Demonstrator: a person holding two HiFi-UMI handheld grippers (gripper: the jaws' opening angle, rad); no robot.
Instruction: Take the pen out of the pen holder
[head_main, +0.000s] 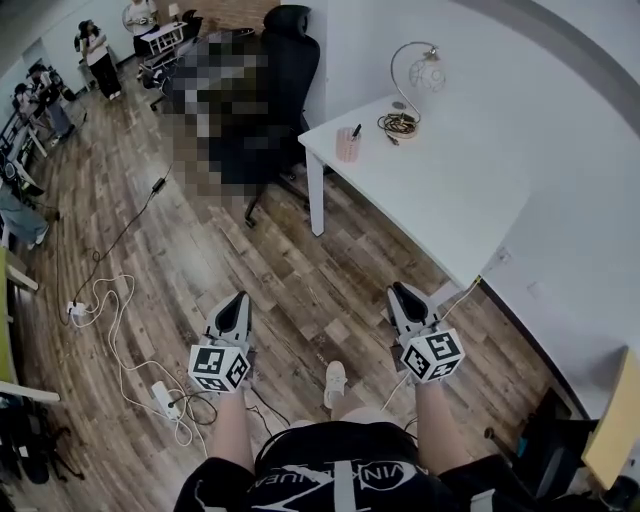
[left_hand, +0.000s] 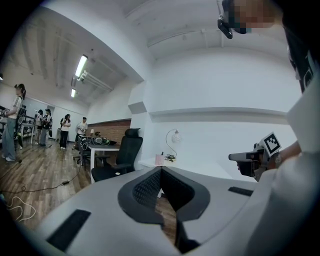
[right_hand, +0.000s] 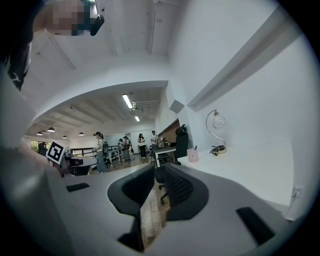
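Nothing done yet: the pen is in its holder.
The dark slim pen stands in the small pink cylindrical pen holder at a corner of the white rectangular table, well apart from both tools. Left gripper and right gripper point level, jaws together on nothing (reach, grasp and lift all remain).

We hold our left gripper and right gripper level, side by side, forearms forward, each with jaws closed tip to tip.
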